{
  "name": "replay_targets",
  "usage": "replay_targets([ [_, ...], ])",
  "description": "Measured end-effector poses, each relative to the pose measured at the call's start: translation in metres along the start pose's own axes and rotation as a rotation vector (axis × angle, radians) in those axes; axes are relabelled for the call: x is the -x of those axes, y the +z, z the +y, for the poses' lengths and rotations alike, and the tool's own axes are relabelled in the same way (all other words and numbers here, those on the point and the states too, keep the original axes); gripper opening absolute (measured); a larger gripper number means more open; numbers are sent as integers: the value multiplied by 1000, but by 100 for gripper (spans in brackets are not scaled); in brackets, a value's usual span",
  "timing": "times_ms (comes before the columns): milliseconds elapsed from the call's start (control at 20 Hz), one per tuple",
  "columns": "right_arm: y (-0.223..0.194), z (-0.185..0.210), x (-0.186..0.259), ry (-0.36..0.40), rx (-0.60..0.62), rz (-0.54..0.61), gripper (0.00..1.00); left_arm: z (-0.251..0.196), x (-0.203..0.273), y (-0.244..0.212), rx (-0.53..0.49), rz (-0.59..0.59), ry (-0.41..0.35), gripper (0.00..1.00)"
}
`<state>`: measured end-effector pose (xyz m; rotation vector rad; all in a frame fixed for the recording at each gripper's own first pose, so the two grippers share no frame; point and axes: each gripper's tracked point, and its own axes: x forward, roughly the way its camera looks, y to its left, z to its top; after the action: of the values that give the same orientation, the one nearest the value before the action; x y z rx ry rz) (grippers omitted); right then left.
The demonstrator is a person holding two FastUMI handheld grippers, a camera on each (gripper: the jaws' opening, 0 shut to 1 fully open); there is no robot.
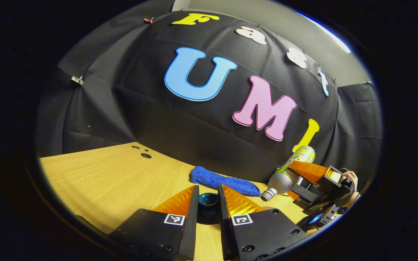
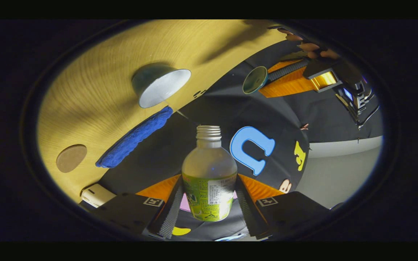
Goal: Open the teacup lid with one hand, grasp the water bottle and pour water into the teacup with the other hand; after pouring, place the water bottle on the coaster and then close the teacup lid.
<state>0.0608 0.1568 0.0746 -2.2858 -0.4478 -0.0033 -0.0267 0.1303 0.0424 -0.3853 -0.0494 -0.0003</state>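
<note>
In the left gripper view my left gripper (image 1: 208,188) is shut on the dark teal teacup lid (image 1: 209,202), held above the wooden table (image 1: 103,181). To its right, my right gripper (image 1: 293,182) grips the water bottle (image 1: 285,177), tilted with its open mouth down and to the left. In the right gripper view my right gripper (image 2: 209,181) is shut on the green-labelled bottle (image 2: 209,170), uncapped. The open teacup (image 2: 162,87), white inside, stands on the table beyond the bottle's mouth. The left gripper (image 2: 267,79) holds the lid (image 2: 255,79) off to the side. A round brown coaster (image 2: 71,157) lies on the table.
A folded blue cloth (image 1: 223,181) lies near the booth's wall, between the teacup and the coaster (image 2: 136,136). A small white object (image 2: 96,194) sits at the table's edge beside the coaster. A dark round hole (image 1: 146,155) marks the tabletop at the back.
</note>
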Motion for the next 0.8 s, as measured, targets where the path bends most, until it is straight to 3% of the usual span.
replay_targets([
  [100,3,19,1,89,-176,4,78,0,0,1,-1,-3,1,32],
  [200,11,43,7,200,-463,18,78,1,1,2,-4,-7,9,32],
  [400,35,69,17,345,-1060,93,80,1,0,1,5,-10,12,32],
  [550,32,67,17,320,-1461,129,78,1,-1,1,12,-8,7,32],
  [800,-20,72,20,233,-2045,154,78,0,-2,-2,9,-1,5,32],
])
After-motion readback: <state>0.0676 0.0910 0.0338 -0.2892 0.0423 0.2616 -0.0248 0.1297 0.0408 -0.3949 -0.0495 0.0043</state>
